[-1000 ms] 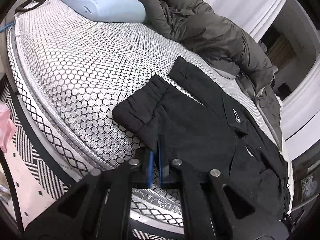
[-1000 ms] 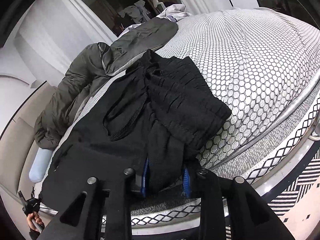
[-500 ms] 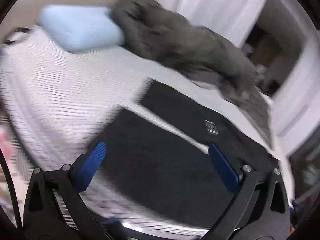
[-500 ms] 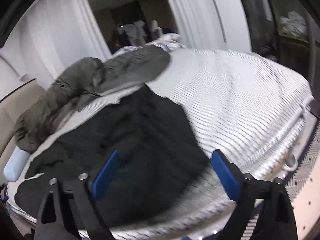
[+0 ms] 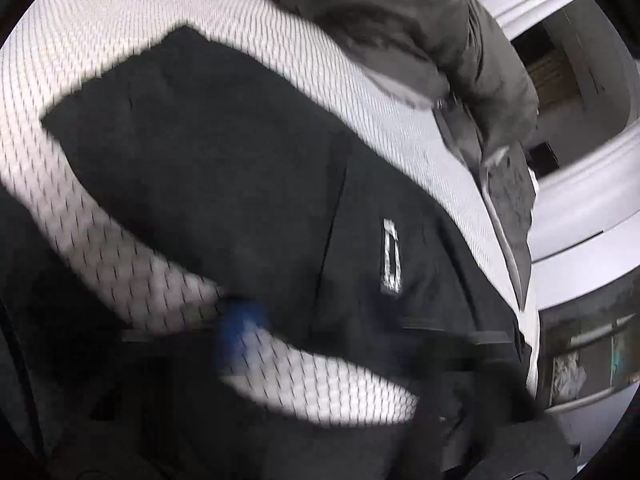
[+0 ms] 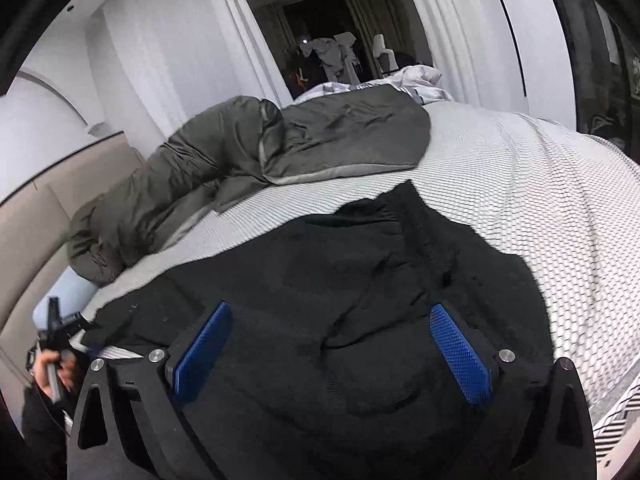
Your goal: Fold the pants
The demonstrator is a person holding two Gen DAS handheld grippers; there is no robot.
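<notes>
A: Nearest, what are the jaws doing?
B: The right gripper (image 6: 332, 350) has just spread its jaws wide and hangs released above the pants (image 6: 328, 280). The left gripper (image 5: 256, 332) is a blur; its jaws have just snapped closed, clenched, and I can't tell whether on cloth.
A: And the pants?
B: Spread black across the bed (image 6: 560, 208). Farther back lies a grey jacket (image 6: 248, 160).
</notes>
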